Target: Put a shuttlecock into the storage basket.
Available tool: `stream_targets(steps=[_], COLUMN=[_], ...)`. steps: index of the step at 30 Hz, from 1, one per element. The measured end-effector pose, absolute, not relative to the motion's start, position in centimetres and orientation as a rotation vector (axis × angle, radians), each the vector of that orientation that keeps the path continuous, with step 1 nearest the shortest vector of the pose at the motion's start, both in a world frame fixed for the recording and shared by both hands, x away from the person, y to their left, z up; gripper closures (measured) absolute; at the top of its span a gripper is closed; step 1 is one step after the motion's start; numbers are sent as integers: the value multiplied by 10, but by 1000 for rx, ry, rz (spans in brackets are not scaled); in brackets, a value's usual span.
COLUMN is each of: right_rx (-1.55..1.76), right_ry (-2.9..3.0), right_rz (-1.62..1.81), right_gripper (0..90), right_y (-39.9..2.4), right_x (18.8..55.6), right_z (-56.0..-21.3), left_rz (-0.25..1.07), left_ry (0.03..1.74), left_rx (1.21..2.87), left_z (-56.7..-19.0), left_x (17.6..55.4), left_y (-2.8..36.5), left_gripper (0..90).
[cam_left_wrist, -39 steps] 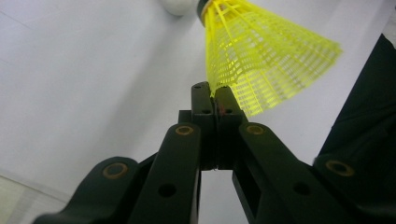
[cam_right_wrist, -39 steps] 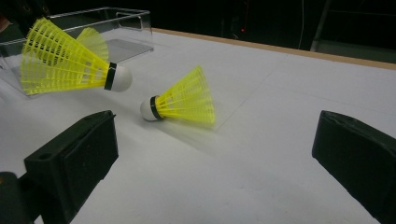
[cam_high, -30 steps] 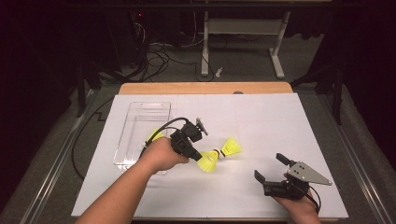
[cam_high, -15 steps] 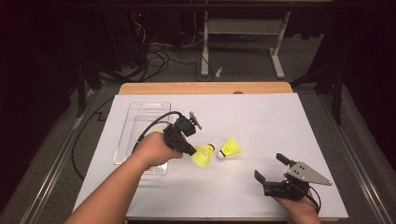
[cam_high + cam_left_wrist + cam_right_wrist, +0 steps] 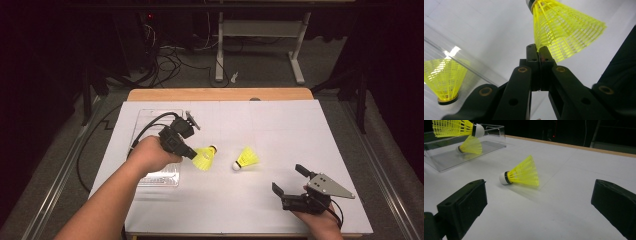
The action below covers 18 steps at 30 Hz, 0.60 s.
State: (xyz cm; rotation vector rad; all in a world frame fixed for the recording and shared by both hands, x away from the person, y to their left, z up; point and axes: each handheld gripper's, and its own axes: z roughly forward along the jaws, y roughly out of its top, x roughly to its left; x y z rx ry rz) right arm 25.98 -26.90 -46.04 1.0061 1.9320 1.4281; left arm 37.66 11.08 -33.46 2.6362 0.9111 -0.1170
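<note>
Left gripper [image 5: 194,156] pinches shuttlecock [image 5: 205,157] skirt above table [image 5: 280,125].

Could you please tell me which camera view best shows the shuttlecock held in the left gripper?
The left gripper view: the held shuttlecock is large there, its yellow skirt's edge pinched between the shut black jaws of the left gripper. The high view shows it small beside the hand. The right gripper view catches it above the clear tray.

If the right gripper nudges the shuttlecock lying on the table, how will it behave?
The shuttlecock lies on its side, so it would probably roll in a curve around its cork. Its open mesh skirt looks very light and probably flexes. The right gripper stands open.
</note>
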Motion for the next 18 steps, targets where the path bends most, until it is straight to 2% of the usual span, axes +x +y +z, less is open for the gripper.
stream_targets(steps=[18], right_rx=[1008], right_ry=[1934], right_rz=[1423], right_gripper=[11], right_y=[-269], right_x=[259], right_z=[-460], left_rz=[-78], left_ry=[1018], left_rx=[2584], left_z=[-327], left_x=[380], left_y=[156], left_gripper=[900])
